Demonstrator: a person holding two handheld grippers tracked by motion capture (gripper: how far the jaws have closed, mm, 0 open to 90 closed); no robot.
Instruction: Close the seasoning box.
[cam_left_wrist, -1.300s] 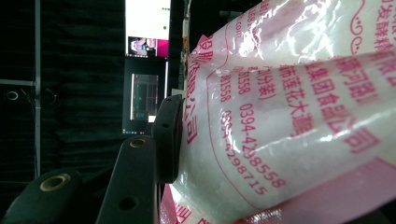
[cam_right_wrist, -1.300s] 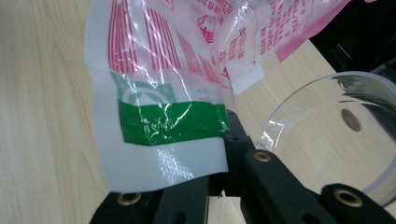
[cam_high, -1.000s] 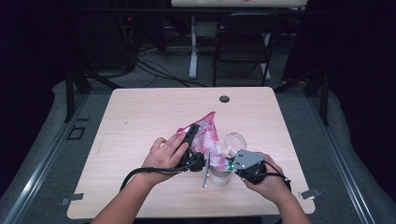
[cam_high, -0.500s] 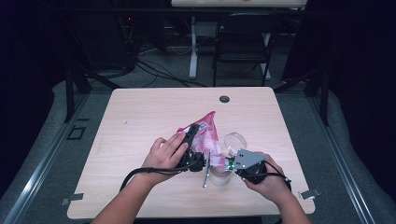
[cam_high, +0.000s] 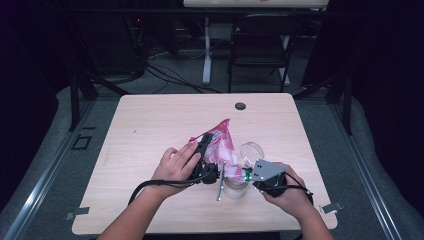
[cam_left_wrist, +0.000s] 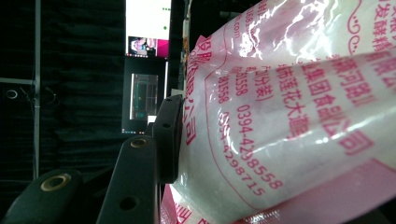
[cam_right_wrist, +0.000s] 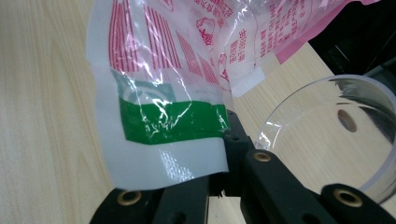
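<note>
A pink and white plastic bag (cam_high: 220, 142) with red print is held up over the table between both grippers. My left gripper (cam_high: 206, 146) is shut on the bag's bulging side; in the left gripper view one black pad (cam_left_wrist: 168, 135) presses into the bag (cam_left_wrist: 289, 116) and the other jaw is hidden behind it. My right gripper (cam_high: 244, 175) is shut on the bag's white and green corner (cam_right_wrist: 173, 123), with its jaws (cam_right_wrist: 220, 148) pinched together on the film. A clear round container (cam_high: 251, 150) stands just beyond the right gripper, its rim (cam_right_wrist: 299, 102) close beside the jaws.
A second clear cup (cam_high: 235, 189) stands near the table's front edge, under the bag, with a thin grey stick (cam_high: 220, 181) beside it. A black grommet (cam_high: 240, 106) sits at the table's far edge (cam_high: 200, 96). A chair (cam_high: 260, 45) and cables lie beyond it.
</note>
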